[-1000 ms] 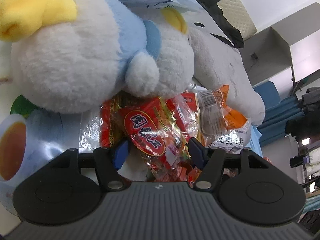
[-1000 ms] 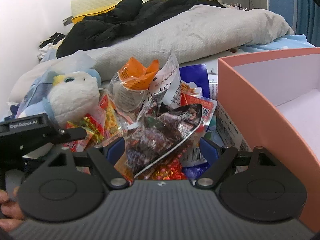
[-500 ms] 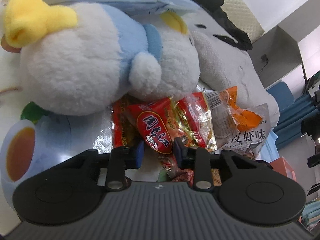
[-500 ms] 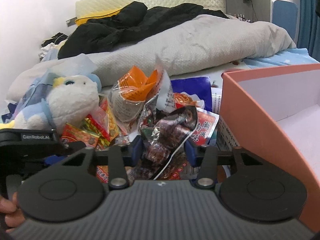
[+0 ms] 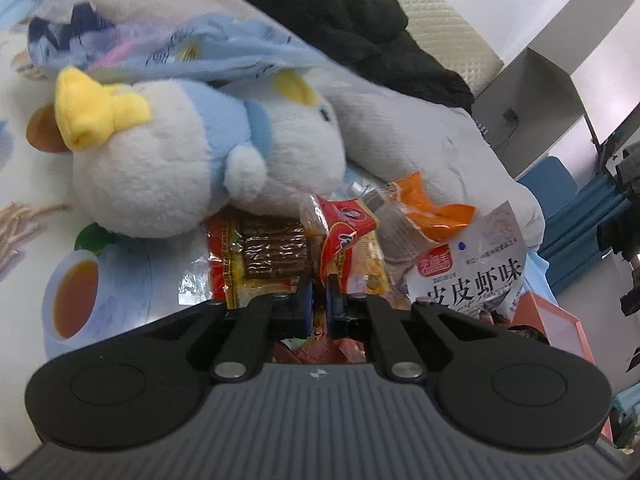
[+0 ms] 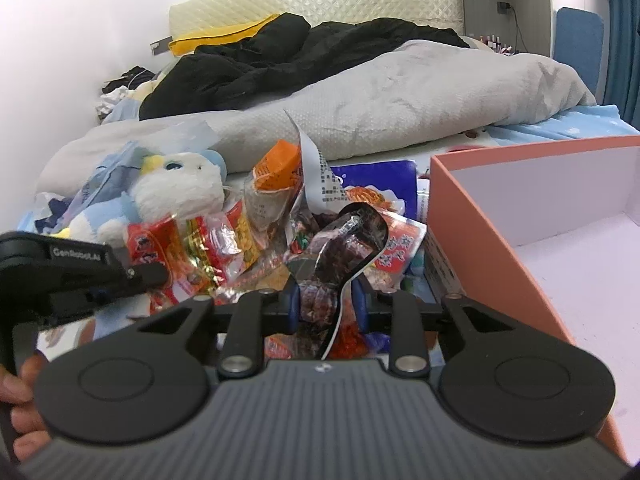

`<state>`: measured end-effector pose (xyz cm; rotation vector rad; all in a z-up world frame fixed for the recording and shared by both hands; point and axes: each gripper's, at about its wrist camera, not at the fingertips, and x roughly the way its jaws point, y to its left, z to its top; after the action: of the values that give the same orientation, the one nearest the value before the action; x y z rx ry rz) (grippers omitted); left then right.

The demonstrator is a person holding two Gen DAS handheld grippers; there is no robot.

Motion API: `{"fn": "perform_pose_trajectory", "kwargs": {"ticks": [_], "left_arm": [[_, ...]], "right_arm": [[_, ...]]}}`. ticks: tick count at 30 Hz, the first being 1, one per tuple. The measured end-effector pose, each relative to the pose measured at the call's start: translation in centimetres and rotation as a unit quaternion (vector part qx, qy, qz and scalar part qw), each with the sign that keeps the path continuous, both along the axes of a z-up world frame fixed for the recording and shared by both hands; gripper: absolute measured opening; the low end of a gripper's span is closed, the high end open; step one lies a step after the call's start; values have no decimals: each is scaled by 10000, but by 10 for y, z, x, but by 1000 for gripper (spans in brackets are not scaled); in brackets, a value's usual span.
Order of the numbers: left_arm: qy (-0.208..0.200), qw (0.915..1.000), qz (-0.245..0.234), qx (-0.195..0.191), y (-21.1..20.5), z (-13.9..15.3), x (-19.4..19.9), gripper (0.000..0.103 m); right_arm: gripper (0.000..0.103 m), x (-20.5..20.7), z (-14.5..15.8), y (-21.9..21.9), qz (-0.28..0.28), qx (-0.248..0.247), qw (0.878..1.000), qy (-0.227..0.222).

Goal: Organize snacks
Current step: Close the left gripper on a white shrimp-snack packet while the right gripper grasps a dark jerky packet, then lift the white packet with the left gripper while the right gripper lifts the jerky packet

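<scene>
A heap of snack packets [image 6: 224, 248] lies on the bed. In the left wrist view my left gripper [image 5: 318, 304] has its jaws closing, almost together, on the lower edge of a red packet [image 5: 340, 236], raised a little off the heap. The right wrist view shows the same left gripper [image 6: 152, 276] at the left with that red packet [image 6: 150, 244]. My right gripper [image 6: 326, 304] is closing its jaws on a dark brown packet [image 6: 344, 252], which stands up between the blue pads. An open pink box [image 6: 480, 220] with a white inside stands just right of it.
A white and blue plush toy [image 5: 180, 160] leans on the heap's far left. An orange and white crisp bag [image 5: 472, 268] and a blue bag [image 6: 376, 178] lie behind. A grey blanket [image 6: 420, 92] and black clothes [image 6: 280, 60] fill the back of the bed. A hand [image 6: 20, 392] shows at lower left.
Both grippers went from wide open to closed on their packets, the left on the red one, the right on the dark one. Both then rose and drew back, lifting the packets.
</scene>
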<state>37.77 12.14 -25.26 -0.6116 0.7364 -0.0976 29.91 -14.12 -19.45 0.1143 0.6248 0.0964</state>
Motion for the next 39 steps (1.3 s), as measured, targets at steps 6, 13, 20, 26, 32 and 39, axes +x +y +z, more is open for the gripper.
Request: {"fn": "perform_pose_trajectory", "kwargs": {"ticks": [6,13,20,26,32,39], "left_arm": [[-131,9998,15,170,-8,20,-24,7],[-200,9989,67,427,-11,39,-56,7],[-137,9980,102,605,-15,48,-90,7],[-26,9981,135,604,-18,50,-125,7],[57,9980,64,622,-23,51,-156,7],[353,9968,-32,717,-32,52,-184,7]], "right_arm": [[29,-21,8,-3,95,-23,10000,-14],[28,-43,14,-5,201,-46,9998,34],[28,-65,19,-9,331,-157,9993,76],[28,-85,20,-15,454,-202,9985,214],[28,-107,21,-18,593,-371,9971,315],[28,-131,22,-21,679,-406,9955,518]]}}
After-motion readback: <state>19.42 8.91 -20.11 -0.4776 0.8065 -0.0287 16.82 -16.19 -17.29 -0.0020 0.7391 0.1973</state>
